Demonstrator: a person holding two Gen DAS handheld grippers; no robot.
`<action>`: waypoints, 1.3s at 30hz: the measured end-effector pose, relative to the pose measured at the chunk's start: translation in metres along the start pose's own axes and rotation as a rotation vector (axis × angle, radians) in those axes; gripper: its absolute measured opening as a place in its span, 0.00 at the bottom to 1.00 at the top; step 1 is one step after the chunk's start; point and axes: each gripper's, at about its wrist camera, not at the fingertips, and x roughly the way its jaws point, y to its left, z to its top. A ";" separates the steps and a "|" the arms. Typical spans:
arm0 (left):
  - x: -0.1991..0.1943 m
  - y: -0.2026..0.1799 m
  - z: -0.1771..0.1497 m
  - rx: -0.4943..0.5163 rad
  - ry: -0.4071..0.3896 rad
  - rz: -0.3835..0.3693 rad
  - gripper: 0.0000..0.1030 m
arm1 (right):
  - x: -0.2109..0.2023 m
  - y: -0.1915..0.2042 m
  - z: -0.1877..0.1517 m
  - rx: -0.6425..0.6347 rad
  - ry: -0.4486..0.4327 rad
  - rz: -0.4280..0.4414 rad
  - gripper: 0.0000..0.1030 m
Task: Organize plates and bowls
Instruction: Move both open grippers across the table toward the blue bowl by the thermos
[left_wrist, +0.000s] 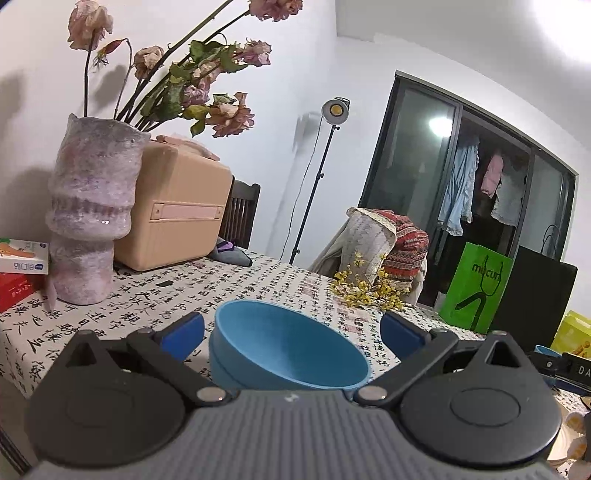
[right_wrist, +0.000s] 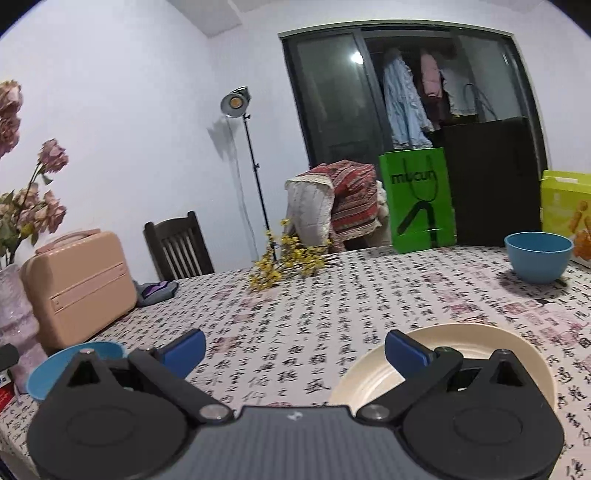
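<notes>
Left wrist view has the left gripper (left_wrist: 291, 330) spread wide with a blue bowl (left_wrist: 288, 350) sitting between its fingers, tilted on the tablecloth (left_wrist: 221, 288), gripped by nothing; I'd guess it is lined up for a grab. Right wrist view shows the right gripper (right_wrist: 295, 349) just as wide and empty, hovering over the near edge of a cream plate (right_wrist: 480, 332). A second blue bowl (right_wrist: 537, 256) waits far right, well apart, likely to be stacked.

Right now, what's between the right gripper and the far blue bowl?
Only bare patterned tablecloth, seen in the right wrist view; the right gripper is open, and the blue bowl stands far off.
</notes>
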 end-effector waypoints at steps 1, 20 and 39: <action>0.001 -0.002 0.000 0.000 0.002 -0.004 1.00 | 0.000 -0.004 0.000 0.003 -0.002 -0.007 1.00; 0.017 -0.055 -0.007 0.041 0.027 -0.091 1.00 | -0.016 -0.097 0.003 0.101 -0.050 -0.183 1.00; 0.051 -0.123 -0.017 0.099 0.080 -0.181 1.00 | -0.026 -0.175 0.006 0.176 -0.070 -0.280 1.00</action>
